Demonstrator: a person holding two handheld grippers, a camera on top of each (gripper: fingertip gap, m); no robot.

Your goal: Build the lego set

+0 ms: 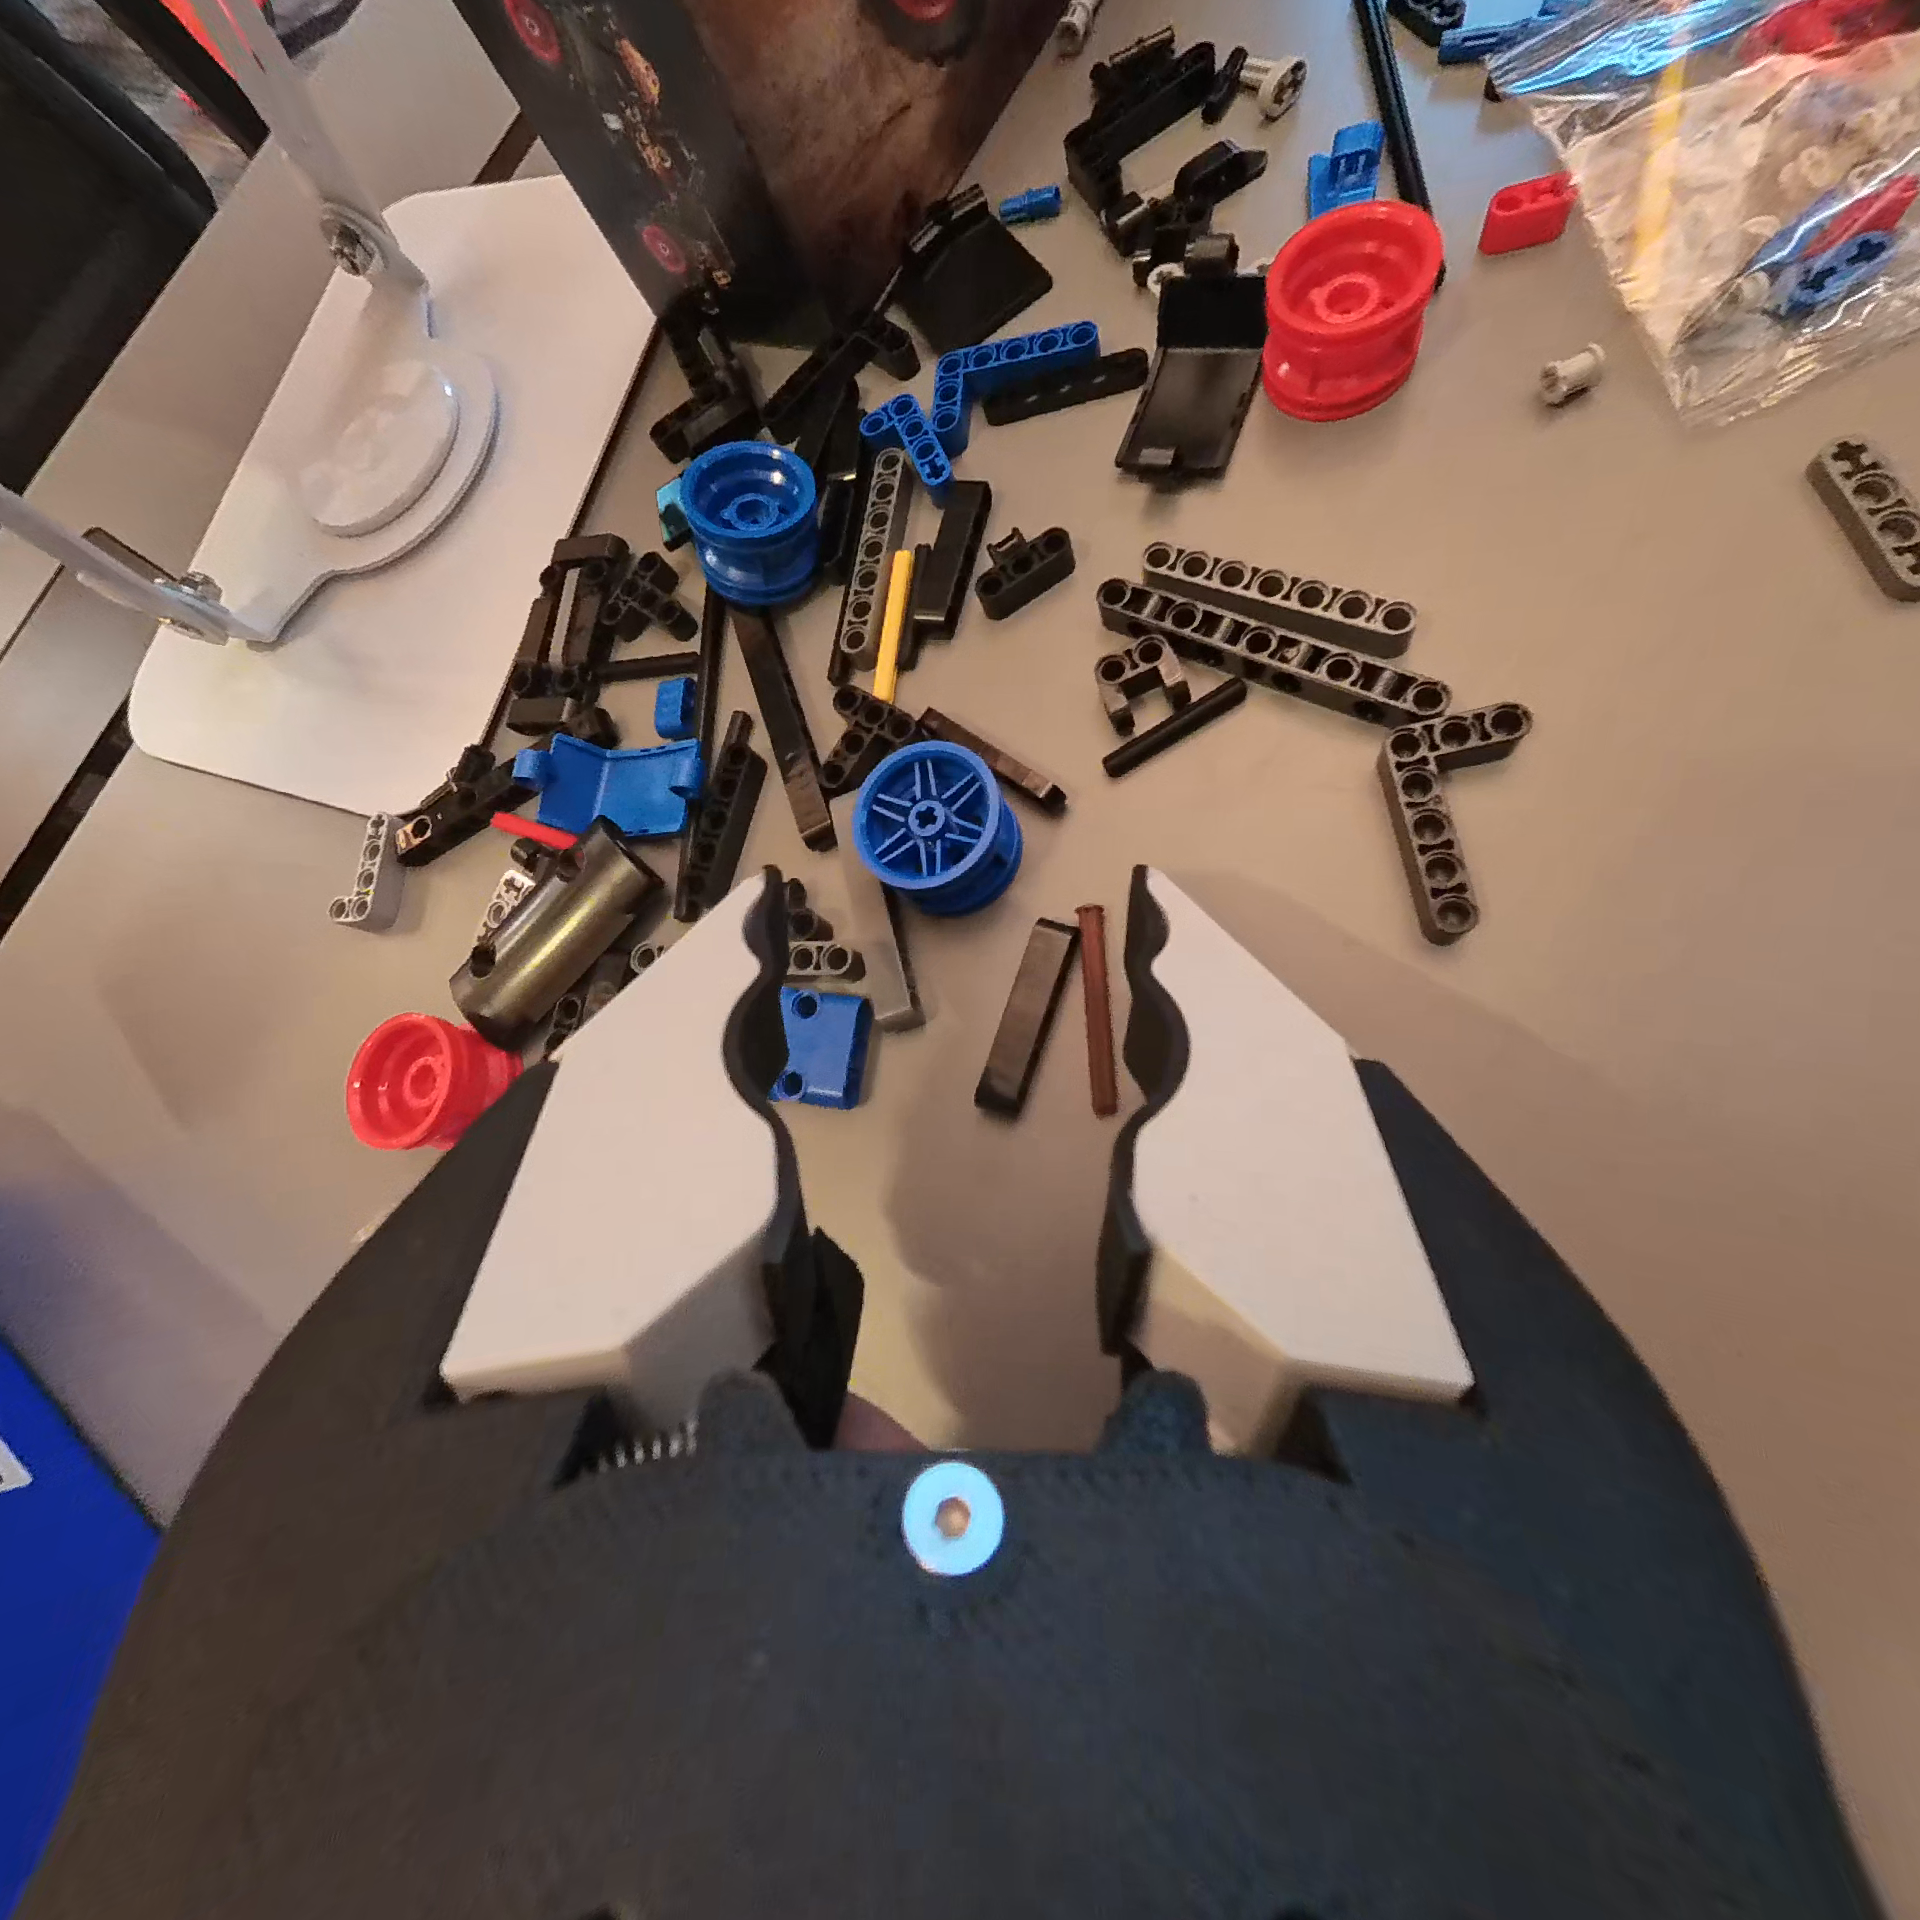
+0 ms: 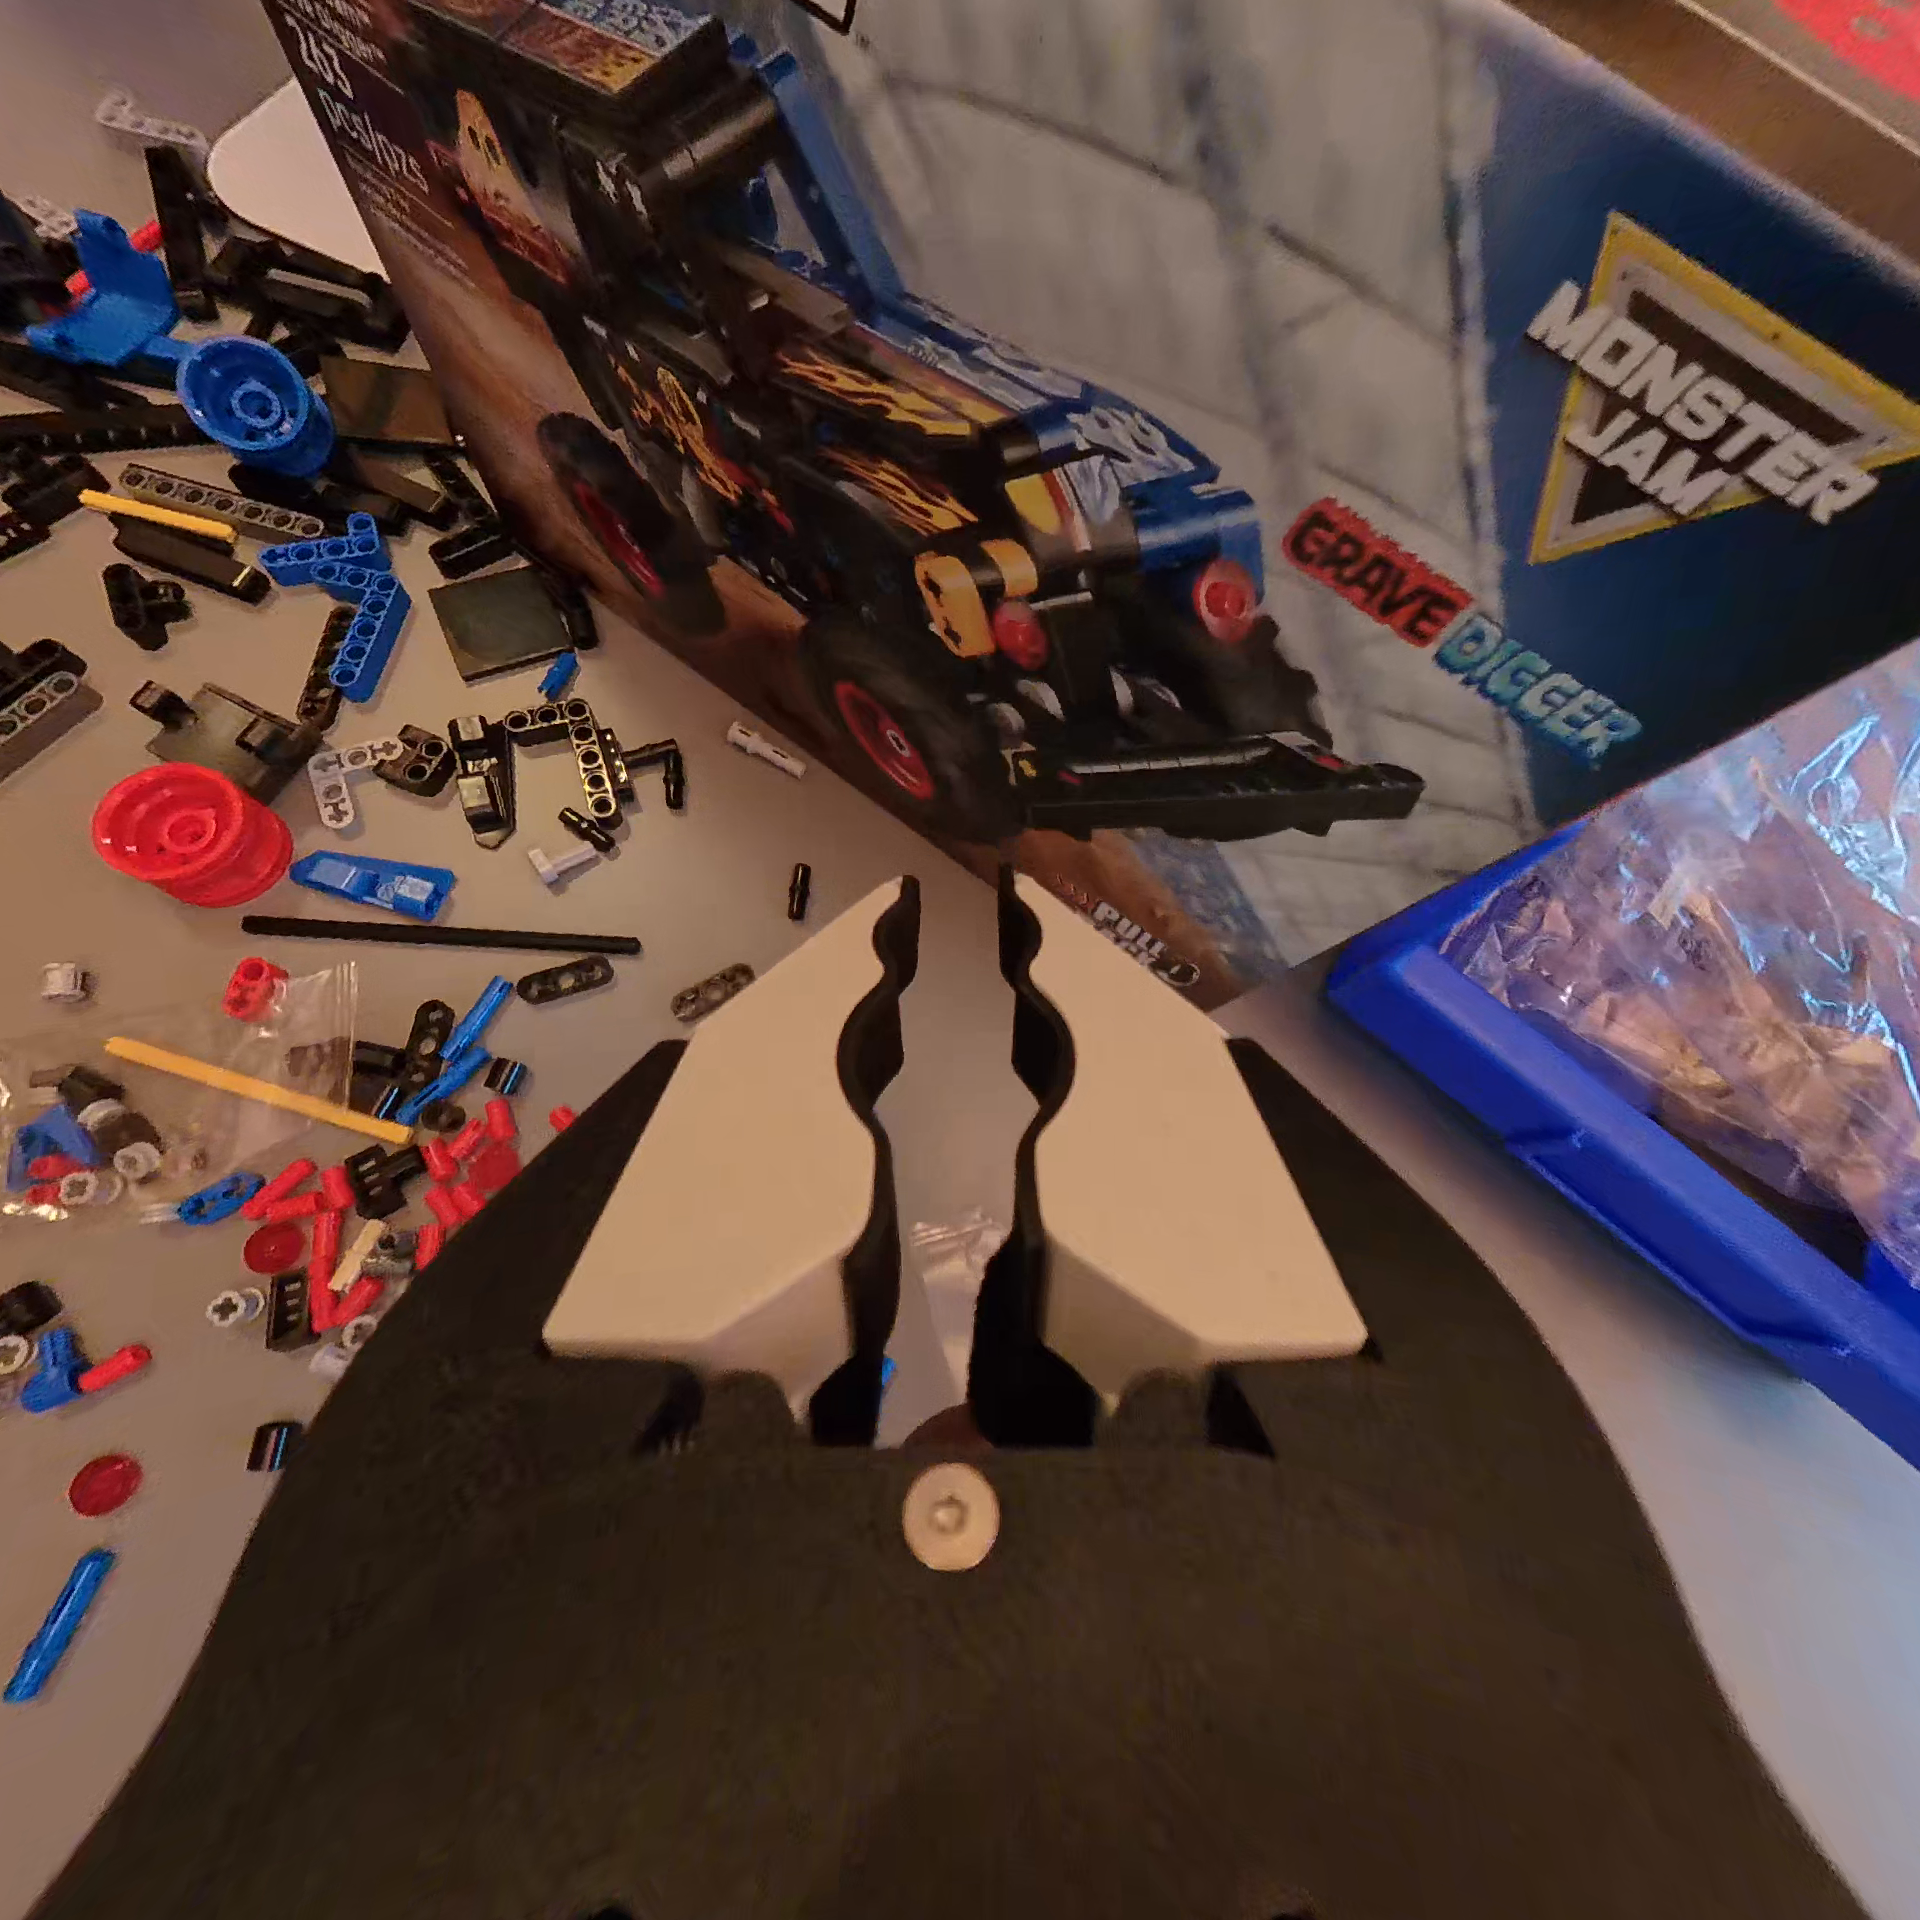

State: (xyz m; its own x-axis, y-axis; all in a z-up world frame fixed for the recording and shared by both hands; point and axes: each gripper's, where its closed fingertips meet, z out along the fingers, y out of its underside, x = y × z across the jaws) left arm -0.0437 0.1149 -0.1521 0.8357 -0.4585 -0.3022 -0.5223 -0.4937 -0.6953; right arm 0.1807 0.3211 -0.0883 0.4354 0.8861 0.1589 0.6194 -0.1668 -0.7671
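Note:
Loose lego pieces lie scattered on the grey table (image 1: 1558,1039). My left gripper (image 1: 954,883) is open and empty, low over the pile. Just ahead of its tips lies a blue spoked wheel (image 1: 935,826). Between its fingers lie a small blue piece (image 1: 821,1044), a black beam (image 1: 1023,1013) and a brown axle (image 1: 1096,1003). My right gripper (image 2: 956,881) is empty, its jaws a narrow gap apart, pointing at the foot of the lego box (image 2: 935,520). To its left lie red pins (image 2: 395,1195), a yellow axle (image 2: 260,1091) and a red wheel (image 2: 187,831).
The upright box (image 1: 831,156) stands behind the pile. A white stand base (image 1: 343,520) lies at the left. A clear bag of parts (image 1: 1714,208) lies at the far right. A blue bin (image 2: 1558,1091) holding plastic bags stands to the right of my right gripper. Grey beams (image 1: 1278,623) lie right of the pile.

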